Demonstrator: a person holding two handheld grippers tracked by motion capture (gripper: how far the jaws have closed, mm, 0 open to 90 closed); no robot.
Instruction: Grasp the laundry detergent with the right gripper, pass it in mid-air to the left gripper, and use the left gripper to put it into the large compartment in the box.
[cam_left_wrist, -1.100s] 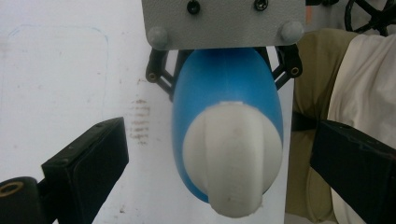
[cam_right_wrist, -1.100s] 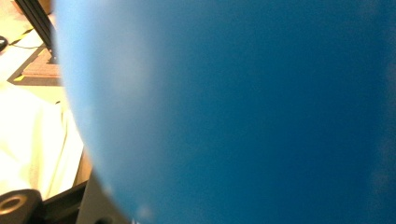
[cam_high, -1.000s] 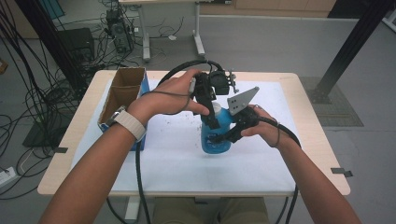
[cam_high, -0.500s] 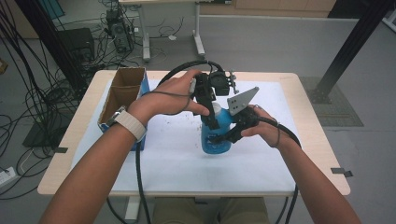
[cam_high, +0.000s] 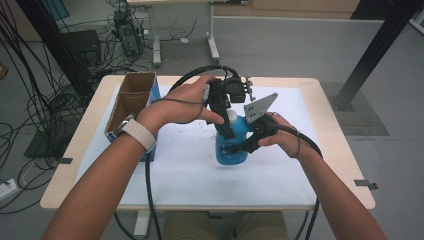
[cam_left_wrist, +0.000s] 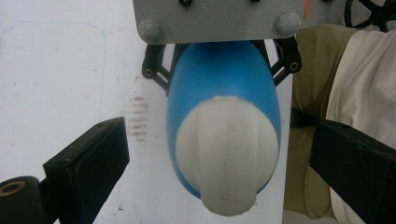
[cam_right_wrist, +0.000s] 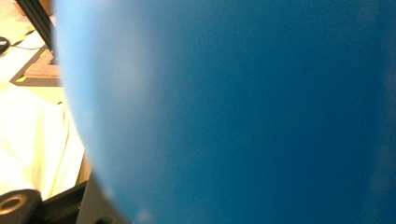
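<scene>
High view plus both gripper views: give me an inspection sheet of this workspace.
Surface: wooden table under a white sheet, small dark specks on it.
Job's things: blue bottle with white cap, upright mid-table.
Clutter: open cardboard box at the table's left edge.
Grippers: right gripper shut on the bottle's body; left gripper open, its fingers either side of the cap.
Cables: black cables trail from both grippers.
Surroundings: grey floor, cable tangle, desk legs.
</scene>
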